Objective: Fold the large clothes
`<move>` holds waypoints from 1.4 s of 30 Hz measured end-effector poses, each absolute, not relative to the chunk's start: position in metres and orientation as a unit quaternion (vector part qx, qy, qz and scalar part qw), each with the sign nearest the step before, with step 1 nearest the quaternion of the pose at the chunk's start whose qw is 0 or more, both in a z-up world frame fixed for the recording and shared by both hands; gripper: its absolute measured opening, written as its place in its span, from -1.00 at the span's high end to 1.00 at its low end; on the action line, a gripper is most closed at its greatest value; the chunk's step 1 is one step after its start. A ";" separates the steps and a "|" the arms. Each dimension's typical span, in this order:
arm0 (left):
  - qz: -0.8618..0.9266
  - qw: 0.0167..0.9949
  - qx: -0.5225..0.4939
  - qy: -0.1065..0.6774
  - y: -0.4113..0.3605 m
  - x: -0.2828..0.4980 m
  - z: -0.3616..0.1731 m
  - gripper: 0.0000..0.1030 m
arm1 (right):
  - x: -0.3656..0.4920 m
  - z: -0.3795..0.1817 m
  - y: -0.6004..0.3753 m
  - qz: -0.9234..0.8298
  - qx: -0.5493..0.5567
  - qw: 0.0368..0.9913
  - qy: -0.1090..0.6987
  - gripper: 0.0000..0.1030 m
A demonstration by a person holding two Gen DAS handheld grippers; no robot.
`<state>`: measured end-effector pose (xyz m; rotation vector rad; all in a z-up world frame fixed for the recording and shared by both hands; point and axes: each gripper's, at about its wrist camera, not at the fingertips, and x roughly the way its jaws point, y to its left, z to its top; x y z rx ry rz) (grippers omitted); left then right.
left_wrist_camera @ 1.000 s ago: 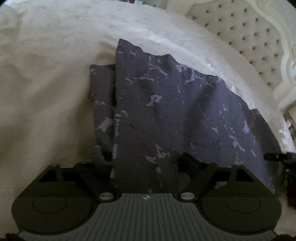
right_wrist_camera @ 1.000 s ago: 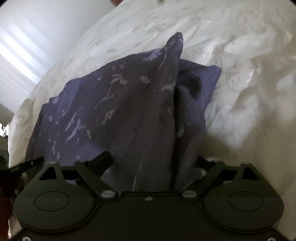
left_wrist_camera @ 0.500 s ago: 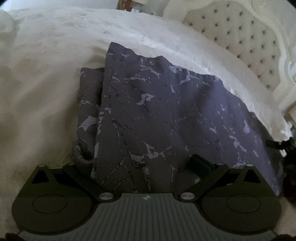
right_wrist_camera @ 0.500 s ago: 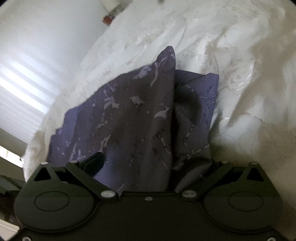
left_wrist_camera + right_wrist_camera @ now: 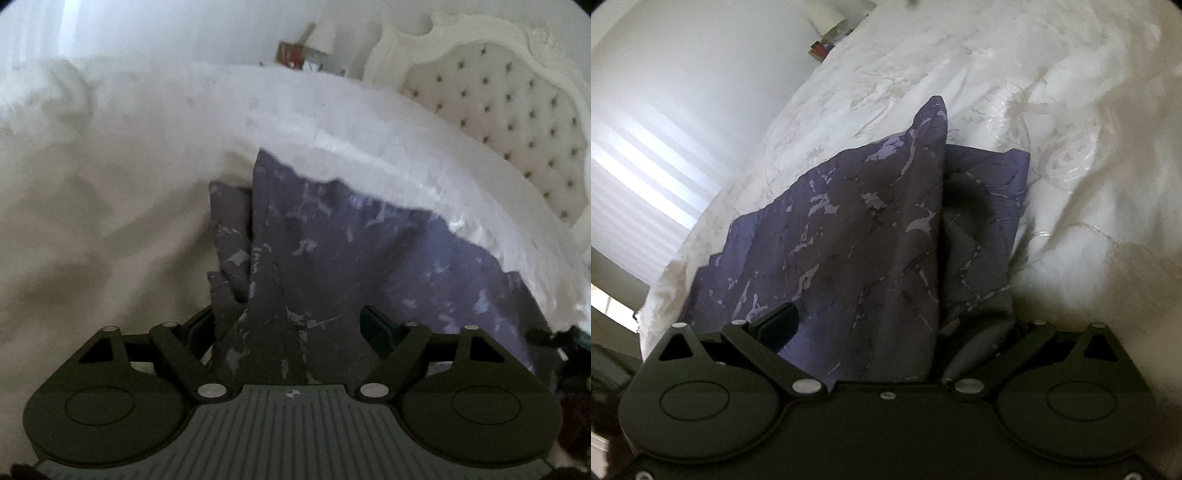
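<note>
purple marbled garment (image 5: 369,258) part-folded at frame centre on white bedspread (image 5: 110,221); left gripper (image 5: 284,328) jaws just narrowing around cloth, pads clear; right gripper (image 5: 886,325) spread wide, gripping nothing; further folds remain.

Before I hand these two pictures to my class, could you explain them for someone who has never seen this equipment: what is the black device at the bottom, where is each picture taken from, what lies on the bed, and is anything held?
There is no robot here. A person carries a black two-finger gripper in each hand, and each one has a wide-angle camera looking along its fingers. One picture looks out over the left gripper, the other over the right gripper. A dark purple cloth with pale marbled streaks lies partly folded on a white embroidered bedspread. A tufted cream headboard stands behind it. Cloth sits between both pairs of fingers, but neither pair seems to clamp it. The left jaws have just been closing and the right just opening, and both stand wide.
</note>
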<state>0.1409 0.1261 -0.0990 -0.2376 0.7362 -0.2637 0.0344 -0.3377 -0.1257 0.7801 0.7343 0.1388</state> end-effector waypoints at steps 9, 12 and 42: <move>-0.070 0.966 -0.048 0.243 0.091 0.113 -0.041 -0.56 | 0.031 -0.121 -0.331 0.062 0.343 0.868 0.354 -1.00; -0.108 0.966 -0.002 0.236 0.065 0.119 -0.033 -0.56 | 0.033 -0.121 -0.330 0.061 0.340 0.868 0.356 -1.00; -0.154 0.911 0.018 0.383 -0.041 0.206 -0.121 0.57 | 0.036 -0.122 -0.326 0.064 0.332 0.872 0.355 -1.00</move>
